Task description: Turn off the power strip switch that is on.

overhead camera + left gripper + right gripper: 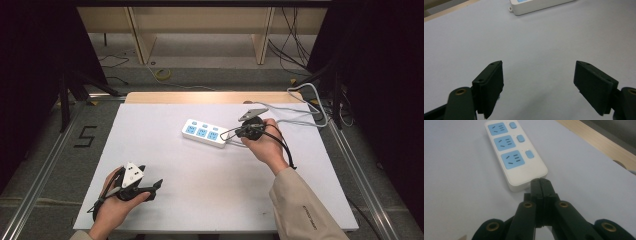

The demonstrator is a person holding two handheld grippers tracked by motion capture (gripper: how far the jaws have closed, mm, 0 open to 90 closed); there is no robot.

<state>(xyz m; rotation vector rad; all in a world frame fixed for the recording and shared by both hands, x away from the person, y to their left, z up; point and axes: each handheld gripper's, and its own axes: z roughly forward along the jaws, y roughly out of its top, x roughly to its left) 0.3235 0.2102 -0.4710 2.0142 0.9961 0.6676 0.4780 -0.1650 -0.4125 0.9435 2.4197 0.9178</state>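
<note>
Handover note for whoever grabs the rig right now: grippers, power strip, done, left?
Left gripper: open, holds nothing, low over the near left of the table.
Right gripper: jaws shut with nothing visible between them, tips at the near end of the power strip.
Power strip: flat mid-table, three blue sockets, all without plugs; its cord runs off the far right edge.
Done: nothing visibly changed.
Left: probably nudging or gripping the strip.

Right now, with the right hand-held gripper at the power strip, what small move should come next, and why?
Probably nudge the right hand-held gripper forward against the power strip. Its jaws are shut with nothing between them, tips at the strip's near end, so a push suits better than a grasp.
</note>
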